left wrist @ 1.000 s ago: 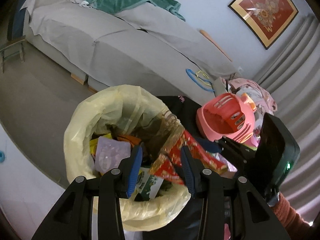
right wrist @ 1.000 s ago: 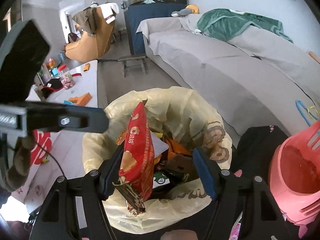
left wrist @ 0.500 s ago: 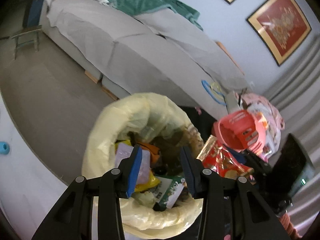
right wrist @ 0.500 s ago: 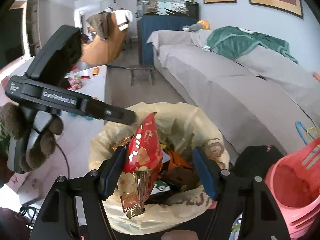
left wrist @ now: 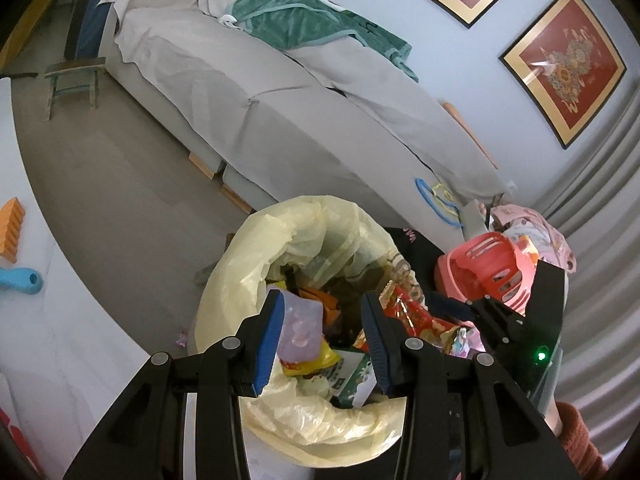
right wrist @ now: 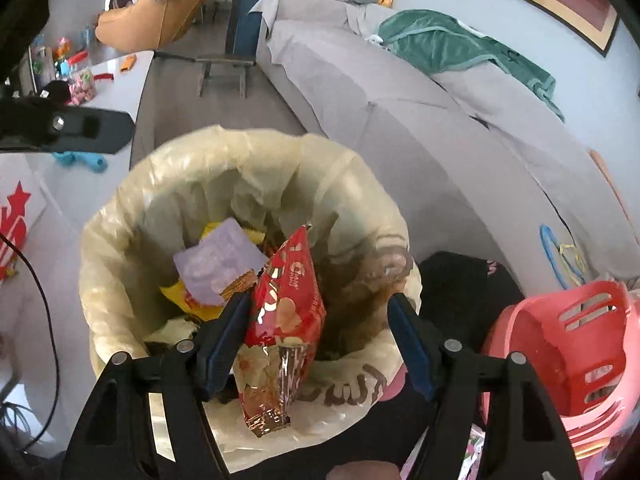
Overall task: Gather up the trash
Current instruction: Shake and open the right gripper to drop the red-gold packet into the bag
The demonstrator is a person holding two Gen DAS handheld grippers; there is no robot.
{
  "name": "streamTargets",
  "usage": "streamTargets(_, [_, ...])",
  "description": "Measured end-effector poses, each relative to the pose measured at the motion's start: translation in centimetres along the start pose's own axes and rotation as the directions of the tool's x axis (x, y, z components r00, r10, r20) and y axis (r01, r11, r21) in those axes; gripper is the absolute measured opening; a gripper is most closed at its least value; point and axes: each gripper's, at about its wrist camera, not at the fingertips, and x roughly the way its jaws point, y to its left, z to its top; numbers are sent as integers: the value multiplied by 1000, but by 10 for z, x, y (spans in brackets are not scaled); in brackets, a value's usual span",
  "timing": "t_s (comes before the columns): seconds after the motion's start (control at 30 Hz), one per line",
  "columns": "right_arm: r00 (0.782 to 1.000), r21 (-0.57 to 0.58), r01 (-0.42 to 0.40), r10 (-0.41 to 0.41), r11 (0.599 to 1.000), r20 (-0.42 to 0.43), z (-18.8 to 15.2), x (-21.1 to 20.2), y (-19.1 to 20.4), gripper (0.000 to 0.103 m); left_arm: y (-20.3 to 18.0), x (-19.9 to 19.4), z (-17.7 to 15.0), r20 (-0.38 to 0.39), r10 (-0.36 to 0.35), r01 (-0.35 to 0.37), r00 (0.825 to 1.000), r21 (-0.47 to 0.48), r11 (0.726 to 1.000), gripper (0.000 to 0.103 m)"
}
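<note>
Red and crinkled, the snack bag (right wrist: 286, 320) leans against your right gripper's (right wrist: 316, 340) left finger over the yellow-lined trash bin (right wrist: 132, 240), its jaws spread wide and not pinching it, while your left gripper (left wrist: 324, 344) hangs open and empty above the same bin.

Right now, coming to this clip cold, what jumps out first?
The red snack bag dangles over the yellow-lined trash bin, against one finger of the wide-open right gripper. The bin is already full of wrappers, a lilac packet on top. A pink basket sits right of the bin.
</note>
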Motion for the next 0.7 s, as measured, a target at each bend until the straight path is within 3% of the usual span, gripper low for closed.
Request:
streamTargets(0.2, [998, -39, 63, -63, 997, 8, -25, 4, -5, 68, 2, 0, -6, -9, 3, -3, 1000, 0, 1000, 41])
streamTargets(0.37, [1000, 3, 2, -2, 1000, 2, -37, -15, -15, 68, 5, 0, -11, -10, 0, -1, 1000, -10, 1000, 41])
streamTargets(0.43, [999, 49, -49, 49, 998, 11, -39, -23, -20, 68, 5, 1, -12, -8, -2, 1, 1000, -16, 1000, 41])
streamTargets(0.53, [980, 172, -186, 171, 967, 100, -30, -38, -34, 68, 4, 1, -13, -3, -6, 6, 1000, -21, 1000, 41])
streamTargets(0.6, [958, 265, -274, 237, 925, 162, -20, -41, -45, 68, 3, -1, -13, 0, -5, 5, 1000, -18, 1000, 41])
streamTargets(0.67, [921, 338, -385, 334, 859, 200, -7, -35, -56, 69, 4, -4, -13, 4, -2, 2, 1000, -18, 1000, 41])
streamTargets(0.7, [919, 349, -392, 344, 851, 193, -2, -30, -57, 69, 6, -6, -13, 6, 0, 0, 1000, -21, 1000, 41])
